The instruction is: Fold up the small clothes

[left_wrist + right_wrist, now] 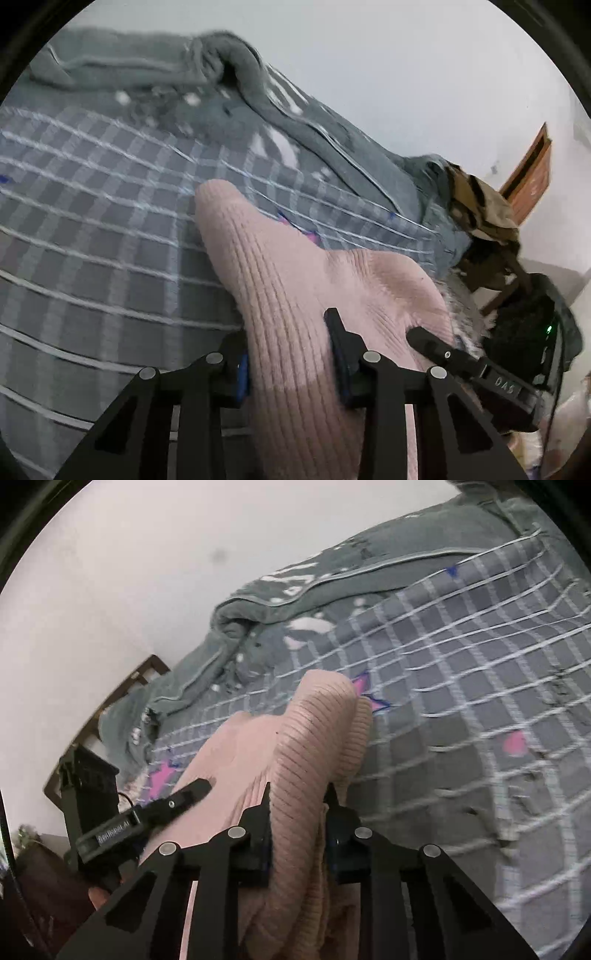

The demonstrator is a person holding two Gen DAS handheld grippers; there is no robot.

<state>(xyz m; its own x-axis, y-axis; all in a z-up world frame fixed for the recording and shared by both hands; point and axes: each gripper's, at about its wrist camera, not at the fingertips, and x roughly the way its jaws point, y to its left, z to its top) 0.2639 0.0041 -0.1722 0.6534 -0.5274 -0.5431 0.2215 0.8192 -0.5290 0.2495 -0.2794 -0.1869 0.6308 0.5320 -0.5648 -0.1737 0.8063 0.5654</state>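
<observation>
Plain pale wall behind, a bed under everything: grey checked bedsheet (pixel 92 229) with white grid lines and a few pink star prints, a rumpled grey quilt (pixel 155 62) bunched along the far edge. At the bed's end, a dark chair heaped with brownish clothing (pixel 480 206).

Task item is one pink ribbed knit garment (pixel 280 280), small, lifted partly off the sheet and strung between both tools.

Left hand-held gripper (pixel 291 362): jaws drawn in close around a thick ridge of the knit, pads pressing it from both sides. I read that as a firm hold.

Right hand-held gripper (pixel 299 834): likewise narrowed onto a bunched roll of the same garment, fabric pinched between the pads. In the right wrist view the far end of the knit curls over in a doubled layer (pixel 332 709).

Progress, as I judge it: early. Garment is picked up but not laid flat, no clean crease visible, no finished folded pile anywhere in sight. Remaining: spread it out on the sheet, bring one half over the other, square it, release. Whether other small clothes wait nearby I cannot tell.
</observation>
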